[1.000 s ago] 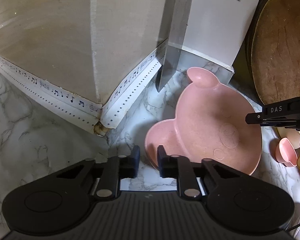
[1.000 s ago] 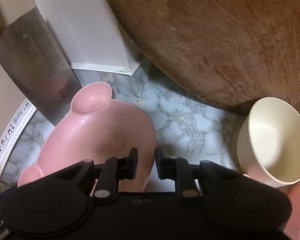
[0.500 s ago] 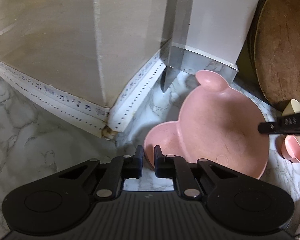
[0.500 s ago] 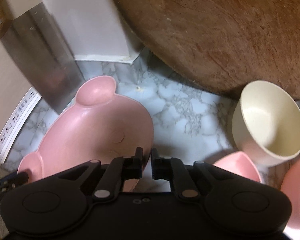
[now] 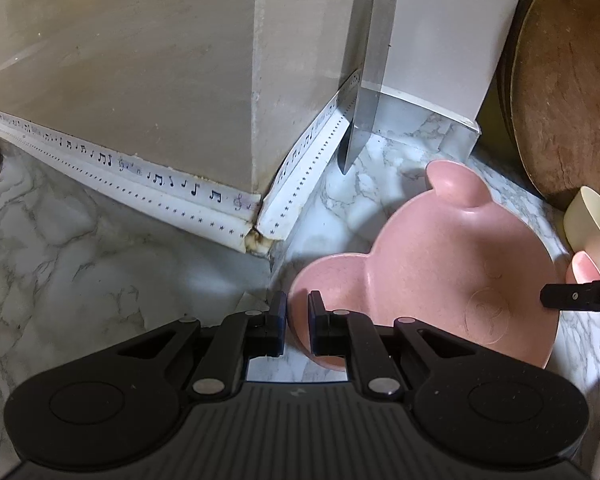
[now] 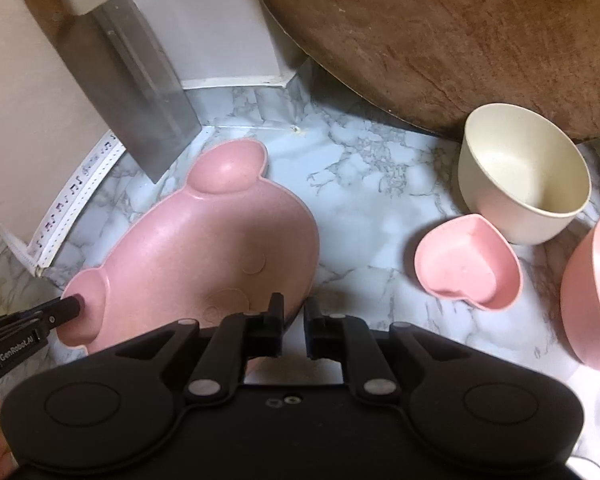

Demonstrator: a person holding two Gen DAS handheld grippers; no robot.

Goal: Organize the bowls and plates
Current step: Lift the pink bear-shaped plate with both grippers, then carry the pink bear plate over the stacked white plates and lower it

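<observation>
Left gripper [image 5: 297,328] jaws nearly together, apparently pinching the ear rim of the pink bear-shaped plate [image 5: 432,276]; right gripper [image 6: 293,330] likewise near its opposite edge, though contact there is unclear. Plate sits on the marble counter [image 6: 364,208], heart dish [image 6: 466,262] and cream bowl [image 6: 524,172] beyond. Risk: thin-rim grip slipping, or plate swinging into the hanging cleaver [image 6: 140,92].
</observation>
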